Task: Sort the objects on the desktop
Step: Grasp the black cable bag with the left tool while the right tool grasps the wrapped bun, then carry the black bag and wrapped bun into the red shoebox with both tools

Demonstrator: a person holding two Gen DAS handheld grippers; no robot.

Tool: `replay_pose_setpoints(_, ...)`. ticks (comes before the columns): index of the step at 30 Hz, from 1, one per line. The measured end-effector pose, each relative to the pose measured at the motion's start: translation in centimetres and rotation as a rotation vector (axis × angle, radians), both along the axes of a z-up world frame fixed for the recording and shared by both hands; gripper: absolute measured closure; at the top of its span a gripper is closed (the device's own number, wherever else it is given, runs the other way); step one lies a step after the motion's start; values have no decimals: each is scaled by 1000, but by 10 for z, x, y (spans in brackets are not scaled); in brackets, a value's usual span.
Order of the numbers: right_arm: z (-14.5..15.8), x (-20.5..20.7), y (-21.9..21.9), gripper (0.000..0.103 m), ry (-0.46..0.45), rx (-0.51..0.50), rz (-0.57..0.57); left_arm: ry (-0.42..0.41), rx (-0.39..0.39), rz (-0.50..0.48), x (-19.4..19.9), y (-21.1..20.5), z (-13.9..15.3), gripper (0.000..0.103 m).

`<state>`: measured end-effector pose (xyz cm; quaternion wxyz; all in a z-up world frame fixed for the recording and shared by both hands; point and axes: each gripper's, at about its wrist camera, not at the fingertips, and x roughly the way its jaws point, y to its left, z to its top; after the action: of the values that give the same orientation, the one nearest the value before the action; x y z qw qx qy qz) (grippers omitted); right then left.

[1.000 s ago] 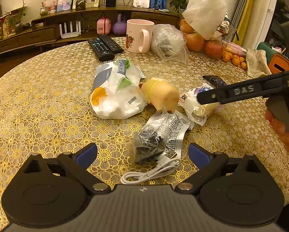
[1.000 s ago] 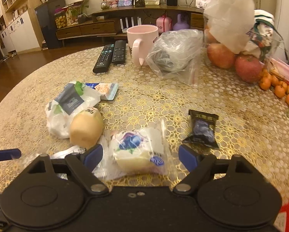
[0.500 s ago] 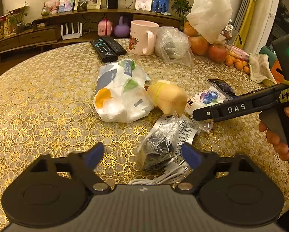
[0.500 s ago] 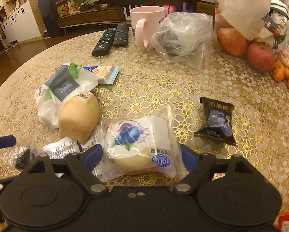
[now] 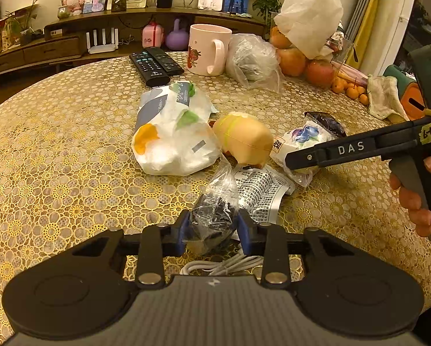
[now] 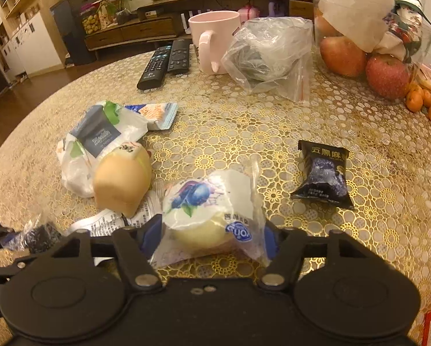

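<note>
- Gold lace-covered surface, cluttered mid-frame.
- left gripper fingers pinching clear bag of black bits, bottom centre.
- right gripper fingers squeezing blueberry bread packet.

Left gripper, bottom of left wrist view: matte black body, two round disc housings at lower left and lower right, ribbed grey centre panel with small white logo, two silver screw heads on the black linkage arms, blue finger pads. Right gripper, same build in its own view: black, silver screws, blue pads. At right edge of left view it shows white "DAS" lettering, yellow tag, green LED; bare-skinned hand on grey handle.
</note>
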<state>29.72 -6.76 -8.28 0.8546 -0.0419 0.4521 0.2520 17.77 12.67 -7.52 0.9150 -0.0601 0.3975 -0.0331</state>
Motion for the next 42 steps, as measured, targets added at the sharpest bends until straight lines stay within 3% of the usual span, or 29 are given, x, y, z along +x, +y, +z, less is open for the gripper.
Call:
replay_pose_setpoints(6, 6, -2, -5, 46, -7, 11, -16, 7, -1, 4, 0, 0, 4, 77)
replay_pose_setpoints(16, 28, -23, -22, 46, -20, 32, -33, -10, 4, -1, -11, -9, 25, 78)
replay_pose_setpoints(33, 67, -100, -67, 46, -14, 24, -51, 2, -20, -48, -50, -56, 52, 78)
replay_pose_setpoints(42, 99, -148, -99, 46, -47, 46, -48, -39, -22, -91, -78, -92, 80, 78)
